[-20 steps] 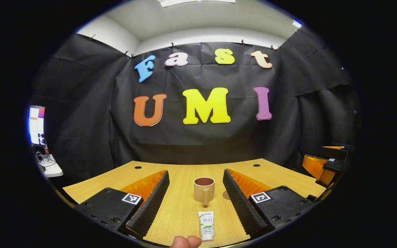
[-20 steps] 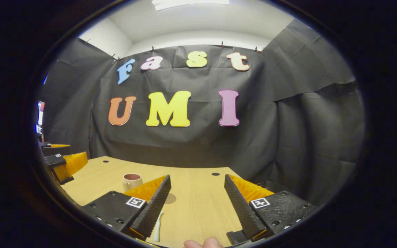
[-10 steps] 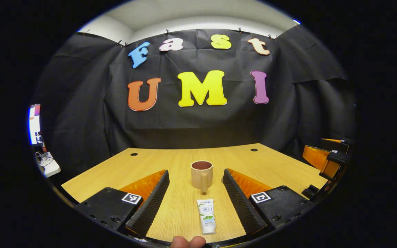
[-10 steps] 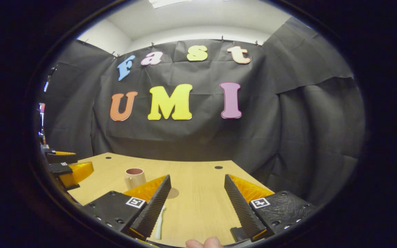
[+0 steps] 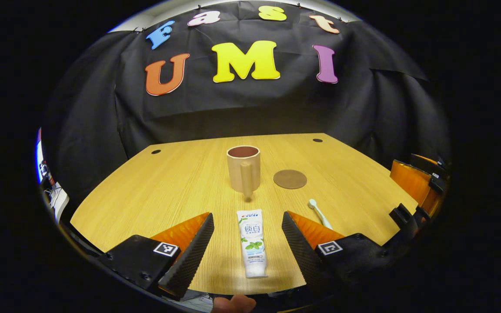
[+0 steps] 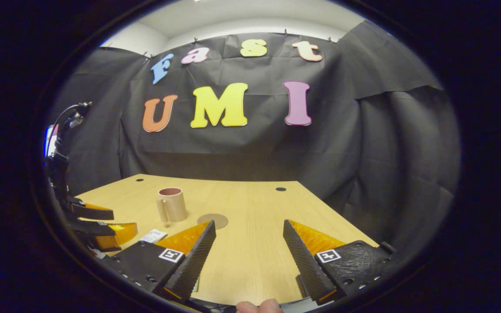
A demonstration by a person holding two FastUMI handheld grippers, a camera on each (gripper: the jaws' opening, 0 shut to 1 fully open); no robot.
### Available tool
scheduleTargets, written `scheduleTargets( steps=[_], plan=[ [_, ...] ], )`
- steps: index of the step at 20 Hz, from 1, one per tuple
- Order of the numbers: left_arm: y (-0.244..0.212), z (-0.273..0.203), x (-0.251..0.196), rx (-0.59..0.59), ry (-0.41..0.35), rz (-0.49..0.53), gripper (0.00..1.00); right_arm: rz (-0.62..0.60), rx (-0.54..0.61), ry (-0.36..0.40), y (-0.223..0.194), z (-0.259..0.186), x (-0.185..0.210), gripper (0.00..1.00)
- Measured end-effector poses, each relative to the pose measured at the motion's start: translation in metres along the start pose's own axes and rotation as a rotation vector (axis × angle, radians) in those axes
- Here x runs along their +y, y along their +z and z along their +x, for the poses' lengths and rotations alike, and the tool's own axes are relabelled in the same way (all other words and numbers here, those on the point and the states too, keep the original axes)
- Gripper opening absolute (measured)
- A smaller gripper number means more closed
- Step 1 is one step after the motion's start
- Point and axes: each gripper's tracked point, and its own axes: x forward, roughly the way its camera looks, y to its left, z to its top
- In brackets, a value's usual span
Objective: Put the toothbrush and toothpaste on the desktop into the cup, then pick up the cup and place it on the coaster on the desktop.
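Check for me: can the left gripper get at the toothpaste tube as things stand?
Probably yes. The left gripper is open, with the toothpaste lying flat on the desk between its fingers, nothing in the way.

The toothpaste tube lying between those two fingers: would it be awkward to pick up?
Probably a bit. The toothpaste tube lies flat on the desk, so fingers must reach low. It looks soft and glossy, so it may squash or slip.

In the left gripper view, the toothbrush (image 5: pixel 319 213) is visible at its head end only; the handle is hidden behind a finger of the left gripper (image 5: pixel 247 243). In the right gripper view, the toothpaste (image 6: pixel 154 235) is largely covered by the right gripper (image 6: pixel 249 256), and the label print is too small to resolve
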Motion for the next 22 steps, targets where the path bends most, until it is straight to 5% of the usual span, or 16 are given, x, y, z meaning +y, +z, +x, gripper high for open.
scheduleTargets(
  steps=[11,20,22],
  plan=[
    [-0.048,0.033,-0.001,0.256,-0.023,-0.047,0.97,0.005,0.035,0.017,-0.012,0.001,0.001,0.96],
    [-0.054,0.043,0.000,0.334,-0.005,-0.096,0.49,0.020,0.048,0.056,-0.014,-0.001,0.013,0.95],
    [-0.053,0.041,0.001,0.329,-0.007,-0.119,0.45,0.023,0.050,0.059,-0.014,0.000,0.015,0.95]
  ],
)
